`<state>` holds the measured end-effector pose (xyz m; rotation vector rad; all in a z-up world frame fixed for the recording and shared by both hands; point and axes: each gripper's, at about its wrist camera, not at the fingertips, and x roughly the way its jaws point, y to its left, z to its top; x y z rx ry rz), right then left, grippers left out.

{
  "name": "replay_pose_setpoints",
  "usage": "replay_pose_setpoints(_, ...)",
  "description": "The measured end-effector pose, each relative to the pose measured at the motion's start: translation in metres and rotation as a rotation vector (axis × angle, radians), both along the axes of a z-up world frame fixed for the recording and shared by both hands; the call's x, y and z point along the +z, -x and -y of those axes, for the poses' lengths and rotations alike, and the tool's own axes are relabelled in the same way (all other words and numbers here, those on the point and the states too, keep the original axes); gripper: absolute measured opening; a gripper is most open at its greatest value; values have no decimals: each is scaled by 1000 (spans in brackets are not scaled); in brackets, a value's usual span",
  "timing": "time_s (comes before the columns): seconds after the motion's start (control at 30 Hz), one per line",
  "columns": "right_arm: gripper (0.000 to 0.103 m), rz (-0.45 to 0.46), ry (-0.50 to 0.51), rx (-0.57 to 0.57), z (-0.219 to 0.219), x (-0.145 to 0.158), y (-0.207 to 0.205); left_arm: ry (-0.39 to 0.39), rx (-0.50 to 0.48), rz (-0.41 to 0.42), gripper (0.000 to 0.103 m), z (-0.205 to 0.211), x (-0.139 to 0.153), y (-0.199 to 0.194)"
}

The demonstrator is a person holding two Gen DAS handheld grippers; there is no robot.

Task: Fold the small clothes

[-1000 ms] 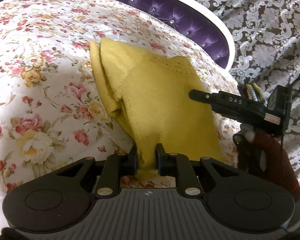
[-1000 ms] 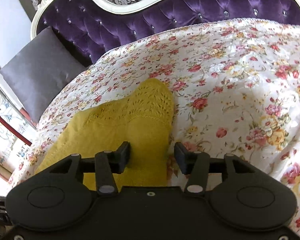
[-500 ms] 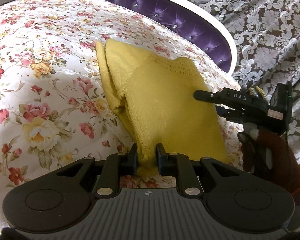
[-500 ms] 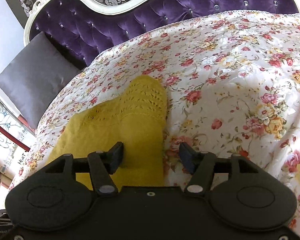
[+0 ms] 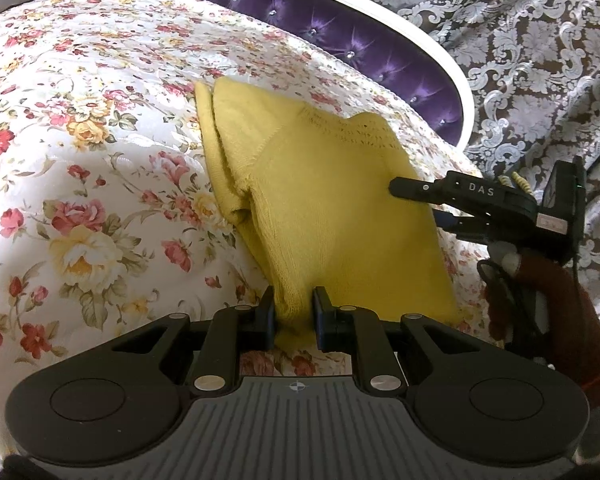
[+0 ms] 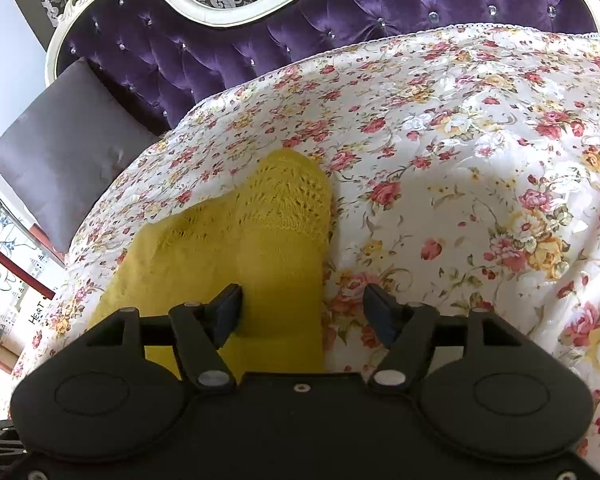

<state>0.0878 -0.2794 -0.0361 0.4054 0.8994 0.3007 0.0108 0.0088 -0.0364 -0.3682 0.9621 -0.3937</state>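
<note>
A yellow knitted garment [image 5: 324, 200] lies folded on the floral bedspread [image 5: 80, 160]. My left gripper [image 5: 294, 312] is shut on its near edge, with cloth bunched between the pads. In the left wrist view my right gripper [image 5: 396, 191] reaches in from the right, its finger tips over the garment's right side. In the right wrist view the right gripper [image 6: 302, 308] is open, its jaws wide apart just above the garment [image 6: 260, 240], over its right edge. The lacy knit end points away toward the headboard.
A purple tufted headboard [image 6: 300, 36] with a white frame runs behind the bed. A grey pillow [image 6: 60, 148] leans at its left end. Patterned curtain [image 5: 540, 60] hangs beyond the bed's edge on the right in the left wrist view.
My right gripper's jaws have opened wider over the garment's right edge. My left gripper has kept its hold on the near edge, and its view has shifted slightly.
</note>
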Motion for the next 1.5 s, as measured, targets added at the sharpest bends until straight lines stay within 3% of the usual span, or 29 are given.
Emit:
replay_pose_setpoints(0.53, 81, 14, 14, -29, 7, 2, 5, -26, 1, 21, 19, 4, 4, 8)
replay_pose_setpoints(0.7, 92, 34, 46, -64, 13, 8, 11, -81, -49, 49, 29, 6, 17, 19)
replay_pose_setpoints(0.83, 97, 85, 72, -90, 19, 20, 15, -140, -116, 151, 42, 9, 49, 25)
replay_pose_setpoints(0.93, 97, 123, 94, -99, 19, 29, 11, -156, -117, 222, 52, 11, 70, 9)
replay_pose_setpoints(1.1, 98, 146, 109, -80, 13, 33, -1, -253, -85, 304, 55, 27, 80, -47)
replay_pose_setpoints(1.3, 98, 155, 108, -46, 1, 32, -12, -380, -54, 278, 55, 48, 60, -118)
replay_pose_setpoints(1.5, 98, 154, 125, -24, -8, 29, -21, -503, -32, 212, 55, 54, 26, -147)
